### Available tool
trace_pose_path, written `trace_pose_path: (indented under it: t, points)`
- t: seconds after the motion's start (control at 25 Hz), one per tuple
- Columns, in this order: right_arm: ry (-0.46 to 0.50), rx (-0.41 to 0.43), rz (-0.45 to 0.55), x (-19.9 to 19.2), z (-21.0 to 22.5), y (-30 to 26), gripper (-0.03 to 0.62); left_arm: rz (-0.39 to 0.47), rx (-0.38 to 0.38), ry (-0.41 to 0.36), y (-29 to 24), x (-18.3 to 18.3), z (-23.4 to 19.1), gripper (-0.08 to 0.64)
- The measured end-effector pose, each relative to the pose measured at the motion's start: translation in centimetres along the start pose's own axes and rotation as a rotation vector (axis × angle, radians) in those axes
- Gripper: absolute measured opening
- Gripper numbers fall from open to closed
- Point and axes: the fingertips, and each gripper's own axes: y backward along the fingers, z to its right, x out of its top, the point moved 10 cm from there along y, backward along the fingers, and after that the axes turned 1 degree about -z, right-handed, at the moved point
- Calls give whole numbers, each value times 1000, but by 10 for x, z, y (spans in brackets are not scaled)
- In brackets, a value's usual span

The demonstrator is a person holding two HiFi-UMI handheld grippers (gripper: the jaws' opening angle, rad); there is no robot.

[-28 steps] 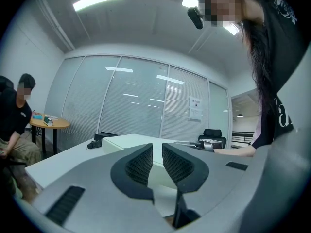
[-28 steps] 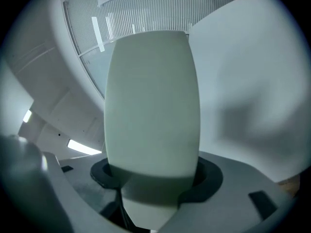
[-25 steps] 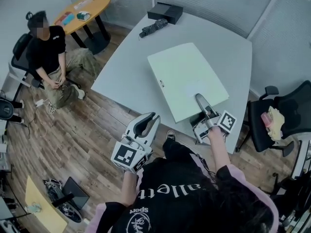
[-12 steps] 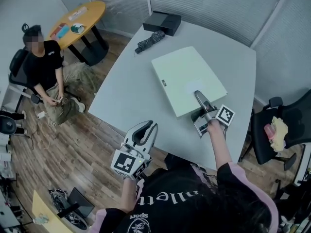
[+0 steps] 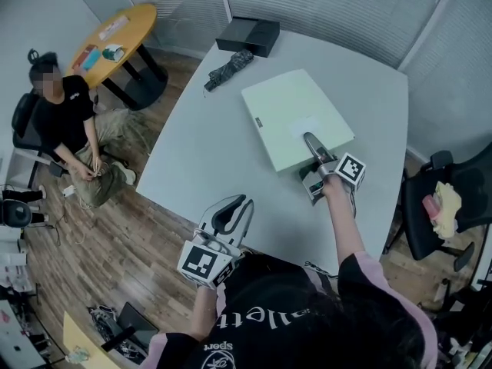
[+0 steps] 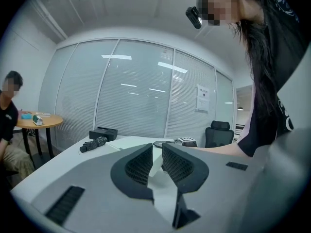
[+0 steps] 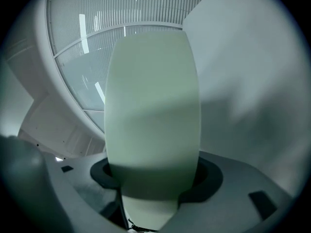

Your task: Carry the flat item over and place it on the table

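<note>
The right gripper (image 5: 313,147) pinches the near edge of the green board (image 5: 292,110). The left gripper (image 5: 233,208) is almost shut and empty. The board's label (image 5: 258,123) is too tiny to read.

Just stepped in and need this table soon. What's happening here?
A person holds a hand-held gripper in each hand. The right hand-held gripper is clamped on the near edge of a pale green flat item, over the white table. The left hand-held gripper is shut and empty, beside the table's near edge.
</note>
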Motion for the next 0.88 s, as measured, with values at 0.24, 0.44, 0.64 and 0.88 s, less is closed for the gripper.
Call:
trace_pose_path:
  t: [0.24,0.44,0.64,0.88]
  points:
    - [-38,-46,42,3,12,-13,299,-25,-29,-11,-8,5,-12,77]
    - [-74,-90,82,-2,27,-24,299,-36,-71,-23,-13,8,-39,77]
    - [-92,-105,127,-8,41,-32,301,-34,-89,-30,-14,13,-67,77]
    - [-122,-131,224,-14,44,-53,288,-40,-105,-26,-13,15,-98,78]
